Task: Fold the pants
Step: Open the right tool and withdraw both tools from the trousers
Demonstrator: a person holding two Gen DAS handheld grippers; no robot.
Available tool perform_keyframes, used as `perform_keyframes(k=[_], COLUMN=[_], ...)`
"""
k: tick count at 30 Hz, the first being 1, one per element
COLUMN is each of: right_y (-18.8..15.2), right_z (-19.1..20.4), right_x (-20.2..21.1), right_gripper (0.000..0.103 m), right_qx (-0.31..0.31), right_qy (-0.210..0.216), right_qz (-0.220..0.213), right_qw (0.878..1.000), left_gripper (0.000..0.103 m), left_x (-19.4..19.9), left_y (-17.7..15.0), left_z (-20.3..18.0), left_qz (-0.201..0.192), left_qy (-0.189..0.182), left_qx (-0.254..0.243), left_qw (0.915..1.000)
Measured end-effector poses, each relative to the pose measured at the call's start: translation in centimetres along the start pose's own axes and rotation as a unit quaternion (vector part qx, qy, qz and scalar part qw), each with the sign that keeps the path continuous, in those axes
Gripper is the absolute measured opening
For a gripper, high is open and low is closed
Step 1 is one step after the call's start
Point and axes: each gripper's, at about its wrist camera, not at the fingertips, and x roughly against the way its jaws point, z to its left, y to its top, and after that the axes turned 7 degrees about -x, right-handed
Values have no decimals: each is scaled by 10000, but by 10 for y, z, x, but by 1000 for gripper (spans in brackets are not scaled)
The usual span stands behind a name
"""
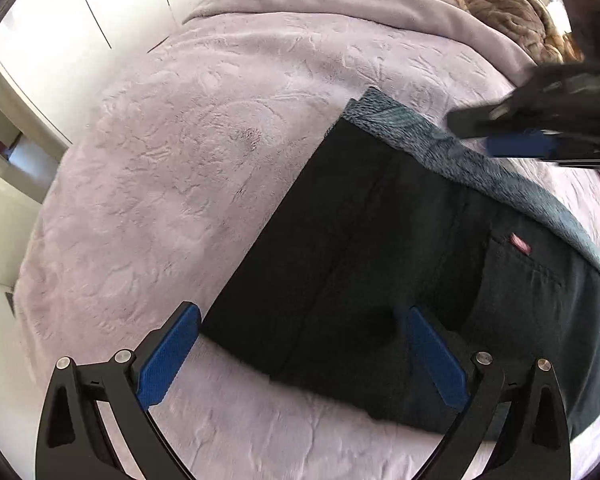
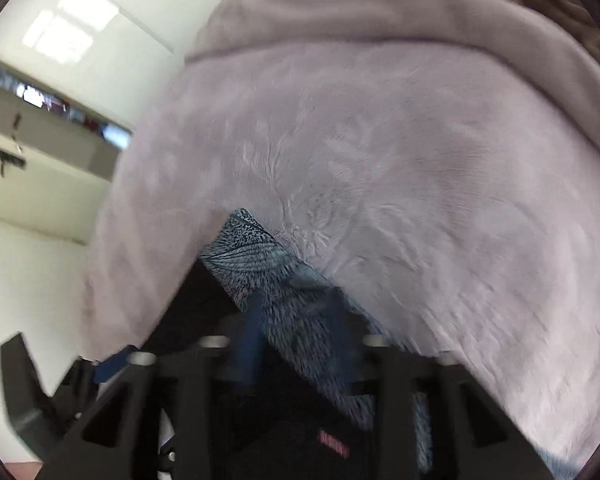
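Black pants (image 1: 380, 264), folded into a rectangle at centre-right of the left wrist frame upon a fuzzy blue-grey garment (image 1: 480, 168) on the bed blanket (image 1: 180, 160); left gripper (image 1: 300, 356) gaping empty above the lower edge, right gripper (image 1: 512, 136) blurred at upper right, jaws parted and holding nothing; fold apparently just released, next likely smoothing or another fold.

Right gripper (image 2: 296, 344) motion-blurred; pants (image 1: 380, 260) cut off at the left-wrist view's right edge.

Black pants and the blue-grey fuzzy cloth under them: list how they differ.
The black pants are smooth and dark with seams, a pocket and a small red tag; the blue-grey fuzzy cloth is shaggy and paler. The pants lie on top; the cloth shows only as a strip along their far edge. Both lie flat on the lilac blanket.
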Motion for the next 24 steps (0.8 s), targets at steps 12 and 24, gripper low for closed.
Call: perform_keyframes(k=[12, 24], right_y=[-141, -276], right_z=[-66, -98], right_x=[111, 174], right_gripper=[81, 103], right_qx=[-1175, -2312], right_qy=[-371, -1272], right_qz=[-97, -715], right_qw=[9923, 9619], left_gripper=[103, 103], left_x=[63, 117], left_y=[-48, -78], left_z=[-51, -141], left_qz=[311, 586], left_qy=[-210, -583], left_qx=[-615, -2000], left_qw=[9974, 9763])
